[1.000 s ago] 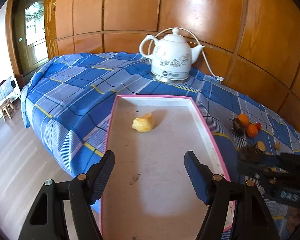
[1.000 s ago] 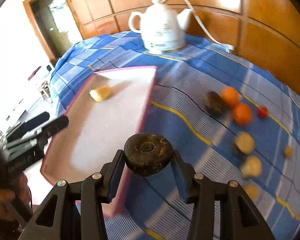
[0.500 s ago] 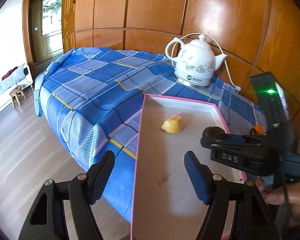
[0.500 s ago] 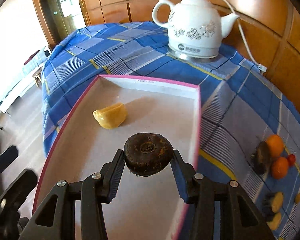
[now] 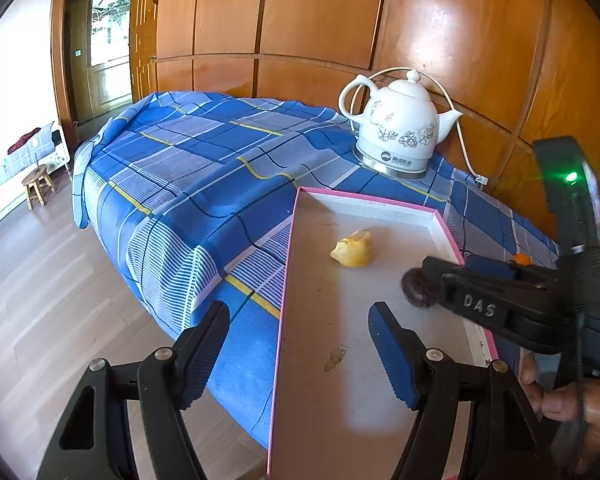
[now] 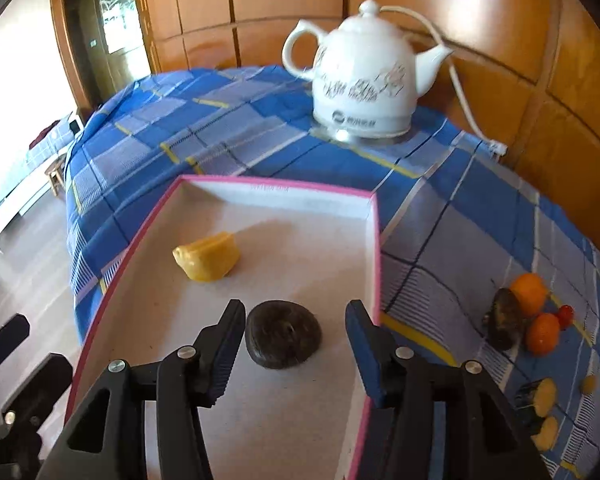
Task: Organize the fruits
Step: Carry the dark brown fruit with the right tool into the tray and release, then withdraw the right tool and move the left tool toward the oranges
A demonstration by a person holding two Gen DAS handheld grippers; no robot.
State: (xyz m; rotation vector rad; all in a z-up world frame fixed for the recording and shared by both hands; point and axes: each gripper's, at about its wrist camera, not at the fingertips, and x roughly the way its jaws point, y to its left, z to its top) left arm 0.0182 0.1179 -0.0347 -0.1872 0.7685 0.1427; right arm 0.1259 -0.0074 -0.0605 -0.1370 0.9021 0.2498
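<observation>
Bed under a blue plaid sheet fills most of both views, wood panelling behind it. White kettle stands on its base at the far side, cord running to the wall. Pink-rimmed tray lies on the sheet in front of the kettle. Yellow fruit piece sits in the tray's far half. Right gripper is over the tray's right side, jaws just been opening: dark round fruit lies on the tray floor between them, left pad just beside it, right pad clearly off. Left gripper hangs over the tray's left rim, fingers apart, nothing between. On the sheet right of the tray: two oranges, another dark fruit, a small red one, some yellow cut pieces.
</observation>
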